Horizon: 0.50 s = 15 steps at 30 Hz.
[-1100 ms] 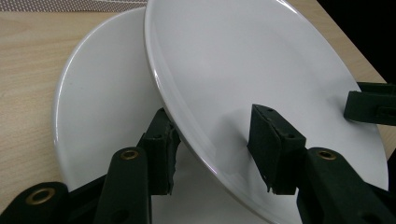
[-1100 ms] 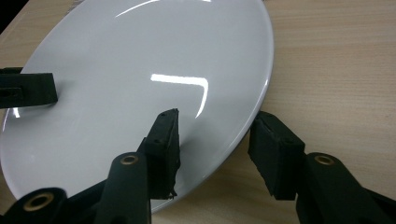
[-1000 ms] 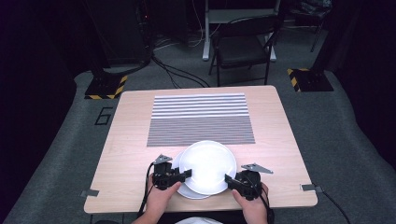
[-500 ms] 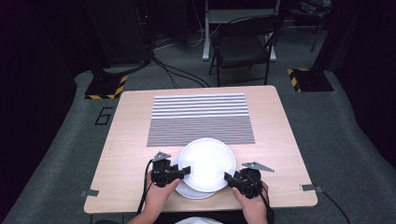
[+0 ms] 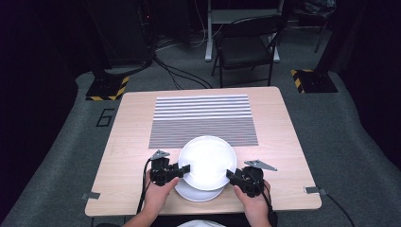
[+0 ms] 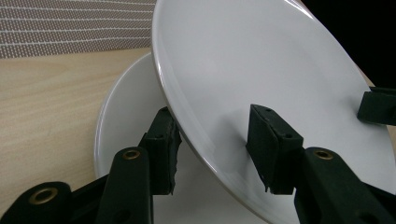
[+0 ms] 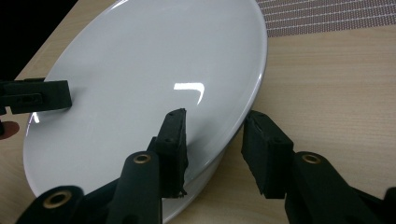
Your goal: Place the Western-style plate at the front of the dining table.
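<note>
Plate (image 5: 207,161) between hand-held grippers, above second plate (image 5: 198,193)

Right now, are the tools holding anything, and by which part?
Yes: the upper white plate, by its rim. The left tool has its left edge, the right tool its right edge, above a second plate.

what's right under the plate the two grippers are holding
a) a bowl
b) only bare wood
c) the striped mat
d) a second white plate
d) In the left gripper view the held plate sits tilted above a second white plate that lies on the table; the high view shows its rim below too.
</note>
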### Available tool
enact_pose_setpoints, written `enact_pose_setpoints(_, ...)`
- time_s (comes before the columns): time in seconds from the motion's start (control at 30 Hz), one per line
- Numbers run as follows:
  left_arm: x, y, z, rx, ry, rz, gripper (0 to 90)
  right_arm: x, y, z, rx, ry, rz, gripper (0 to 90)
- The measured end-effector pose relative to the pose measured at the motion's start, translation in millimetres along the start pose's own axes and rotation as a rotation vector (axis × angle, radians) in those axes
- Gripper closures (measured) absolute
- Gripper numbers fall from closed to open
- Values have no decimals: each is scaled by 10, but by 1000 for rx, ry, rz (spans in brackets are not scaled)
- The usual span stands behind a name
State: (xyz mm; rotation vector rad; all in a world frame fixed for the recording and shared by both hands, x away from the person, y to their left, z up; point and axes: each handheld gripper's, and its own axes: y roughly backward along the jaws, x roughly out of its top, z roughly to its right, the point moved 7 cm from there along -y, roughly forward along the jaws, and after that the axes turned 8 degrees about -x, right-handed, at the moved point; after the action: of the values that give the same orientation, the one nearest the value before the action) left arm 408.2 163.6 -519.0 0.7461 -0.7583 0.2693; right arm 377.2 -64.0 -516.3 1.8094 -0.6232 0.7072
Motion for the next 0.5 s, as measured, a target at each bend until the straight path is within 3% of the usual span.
enact_pose_setpoints(0.5,136,26,-34,13,1,34,578,168,-28,5,-4,-21,30,619)
